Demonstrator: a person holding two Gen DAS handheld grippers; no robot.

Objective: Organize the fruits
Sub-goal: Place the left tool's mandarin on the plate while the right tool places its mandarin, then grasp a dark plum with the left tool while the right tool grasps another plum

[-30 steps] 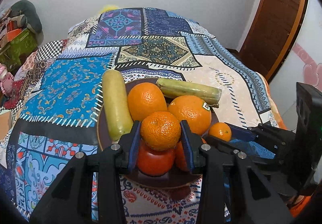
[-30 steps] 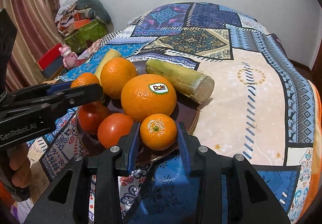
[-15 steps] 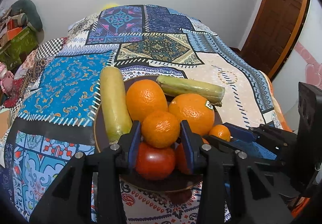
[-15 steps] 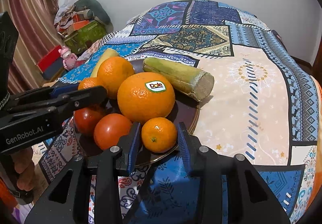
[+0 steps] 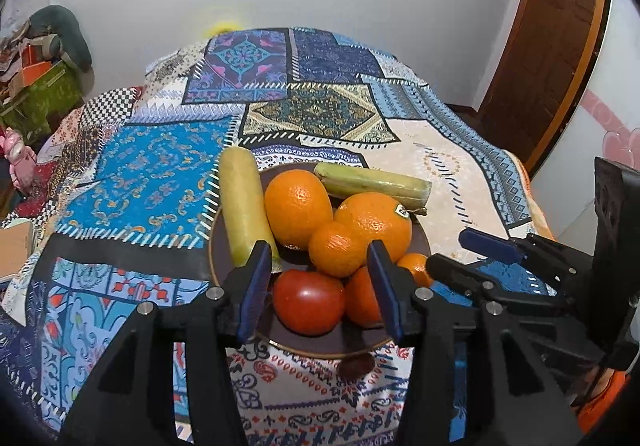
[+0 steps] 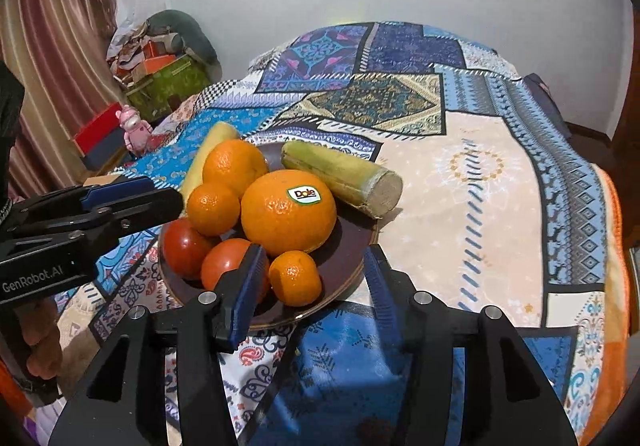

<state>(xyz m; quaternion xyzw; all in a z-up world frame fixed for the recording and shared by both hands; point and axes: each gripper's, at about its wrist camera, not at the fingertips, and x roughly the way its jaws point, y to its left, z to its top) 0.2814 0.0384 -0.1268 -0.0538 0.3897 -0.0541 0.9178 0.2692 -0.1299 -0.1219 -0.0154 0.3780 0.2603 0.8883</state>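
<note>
Standing by the bed, I see both tools just letting go over the brown plate (image 5: 420,242) on the patchwork quilt (image 5: 152,181). The left gripper (image 5: 318,286) has its jaws just opened and standing apart, clear of the small mandarin (image 5: 338,248) that sits on the pile above the red tomato (image 5: 309,308). The right gripper (image 6: 310,286) has also just opened, its pads off the smaller mandarin (image 6: 295,278) at the plate's six o'clock edge, as that camera sees it. Behind them sit the stickered orange (image 6: 288,211), a second orange (image 6: 234,165) at eleven o'clock, the cut green stalk (image 6: 344,177) at one o'clock and a pale yellow gourd (image 5: 242,205) at nine. To do this well, I would draw each tool straight back and up without brushing its fruit, since the upper mandarin looks perched and could roll; whether it rests firmly is hard to judge from here.
</note>
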